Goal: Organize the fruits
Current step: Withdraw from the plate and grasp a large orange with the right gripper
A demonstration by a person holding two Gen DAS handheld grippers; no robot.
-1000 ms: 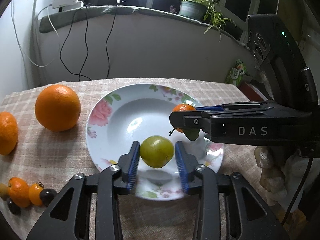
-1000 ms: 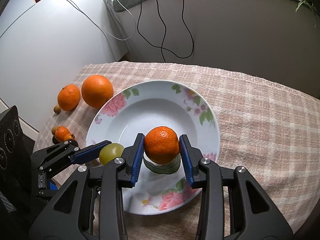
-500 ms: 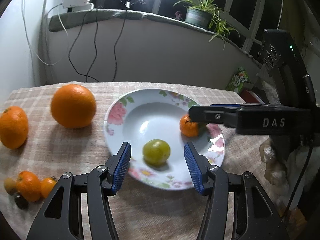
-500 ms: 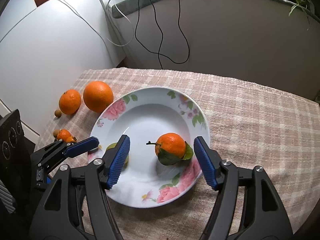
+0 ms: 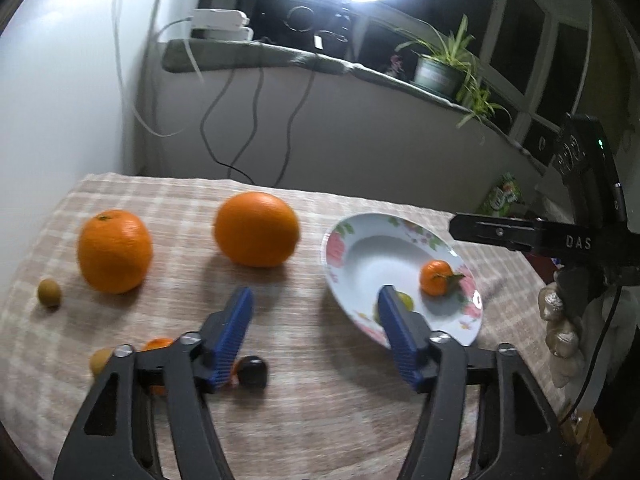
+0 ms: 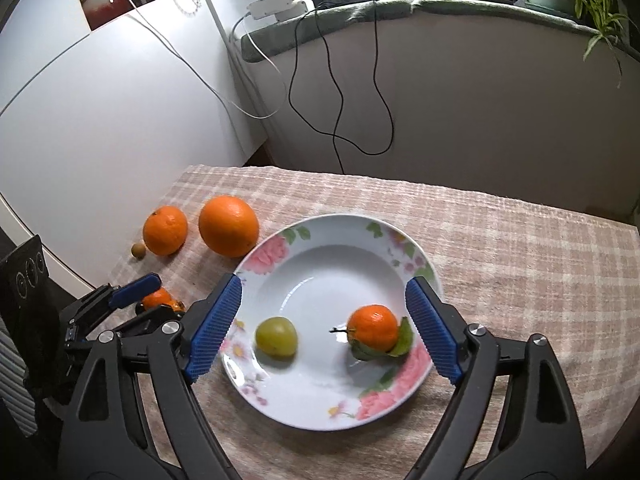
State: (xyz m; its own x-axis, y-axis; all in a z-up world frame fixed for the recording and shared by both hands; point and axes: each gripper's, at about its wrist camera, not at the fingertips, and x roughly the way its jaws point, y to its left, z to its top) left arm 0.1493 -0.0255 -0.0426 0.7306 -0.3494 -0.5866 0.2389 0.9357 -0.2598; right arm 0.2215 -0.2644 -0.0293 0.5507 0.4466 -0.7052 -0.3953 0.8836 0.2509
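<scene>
1. Both fruits have been released: the small green round fruit and the leafy orange mandarin now lie loose in the white floral china plate, so two placements look done.
2. The left gripper has swung toward the fruit left on the checked-cloth desk, fingers spread wide, holding nothing.
3. The right gripper has backed off, fingers wide apart, empty.

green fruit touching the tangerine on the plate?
Apart. Right wrist view shows bare white plate between the green fruit and the tangerine.
</scene>
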